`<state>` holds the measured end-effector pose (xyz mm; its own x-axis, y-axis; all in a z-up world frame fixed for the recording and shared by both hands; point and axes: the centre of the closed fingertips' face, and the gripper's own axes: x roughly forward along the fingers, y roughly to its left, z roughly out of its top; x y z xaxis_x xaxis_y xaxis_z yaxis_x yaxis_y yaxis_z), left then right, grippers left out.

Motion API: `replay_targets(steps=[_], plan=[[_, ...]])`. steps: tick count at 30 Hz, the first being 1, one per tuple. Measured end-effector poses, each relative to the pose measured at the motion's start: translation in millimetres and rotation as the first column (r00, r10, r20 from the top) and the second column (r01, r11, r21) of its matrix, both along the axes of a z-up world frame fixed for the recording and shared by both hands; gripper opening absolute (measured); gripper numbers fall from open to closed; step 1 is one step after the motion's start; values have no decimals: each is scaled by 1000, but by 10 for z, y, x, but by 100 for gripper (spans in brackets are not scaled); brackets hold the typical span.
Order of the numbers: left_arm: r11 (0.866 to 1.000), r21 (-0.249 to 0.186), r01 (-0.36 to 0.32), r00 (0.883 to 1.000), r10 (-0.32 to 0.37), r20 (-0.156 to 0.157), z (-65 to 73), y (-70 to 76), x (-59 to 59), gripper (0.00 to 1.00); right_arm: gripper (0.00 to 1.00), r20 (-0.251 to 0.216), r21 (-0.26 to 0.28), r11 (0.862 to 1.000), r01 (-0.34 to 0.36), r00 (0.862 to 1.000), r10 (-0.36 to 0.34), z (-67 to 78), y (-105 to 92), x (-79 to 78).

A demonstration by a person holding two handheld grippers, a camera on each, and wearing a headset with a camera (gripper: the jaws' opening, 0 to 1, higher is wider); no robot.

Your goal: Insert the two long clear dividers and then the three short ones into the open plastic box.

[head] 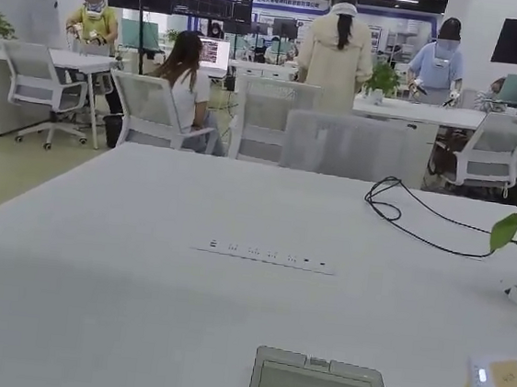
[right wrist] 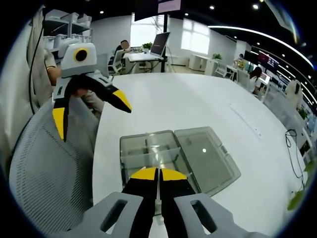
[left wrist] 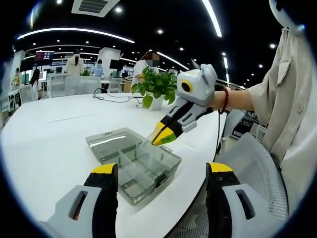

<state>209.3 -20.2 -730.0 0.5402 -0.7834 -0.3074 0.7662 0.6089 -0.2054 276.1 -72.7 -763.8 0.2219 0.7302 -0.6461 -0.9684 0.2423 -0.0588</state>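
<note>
The clear plastic box (right wrist: 125,168) lies open near the table's edge, its flat lid (right wrist: 208,158) folded out beside it. My right gripper (right wrist: 158,173) is shut just over the box's tray, pinching a clear divider (right wrist: 151,159) that stands across the tray. In the left gripper view the right gripper (left wrist: 161,137) reaches down to the box (left wrist: 171,159) from the right. My left gripper (left wrist: 162,171) is wide open with nothing in it, held back off the table's edge; it also appears as the left gripper (right wrist: 91,111) beside the chair. The lid (head: 262,379) lies at the head view's bottom.
A grey mesh chair (right wrist: 49,173) sits against the table edge by the box. A potted plant (left wrist: 156,87) and a black cable (head: 404,218) lie further along the table. A flush socket strip (head: 266,254) is mid-table. People work at far desks.
</note>
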Motion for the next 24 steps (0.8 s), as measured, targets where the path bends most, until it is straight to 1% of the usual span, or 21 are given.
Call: replay_targets(steps=[6, 13, 18, 20, 24], plan=[[1000, 5, 2, 1000, -2, -12, -31, -7, 1, 72, 2, -16, -2, 1000, -2, 1000, 2, -27, -1, 5], [1000, 7, 0, 1000, 0, -15, -34, -5, -1, 71, 2, -31, -2, 1000, -2, 1000, 2, -39, 21, 11], [1000, 8, -2, 1000, 2, -14, -34, -9, -1, 71, 2, -44, -29, 1000, -11, 999, 10, -43, 44, 15], [1000, 10, -3, 1000, 3, -14, -37, -9, 1, 71, 2, -36, -61, 997, -42, 999, 40, -60, 59, 5], [1000, 13, -6, 1000, 6, -9, -34, -8, 7, 71, 2, -27, -93, 992, -86, 996, 84, -84, 120, 0]])
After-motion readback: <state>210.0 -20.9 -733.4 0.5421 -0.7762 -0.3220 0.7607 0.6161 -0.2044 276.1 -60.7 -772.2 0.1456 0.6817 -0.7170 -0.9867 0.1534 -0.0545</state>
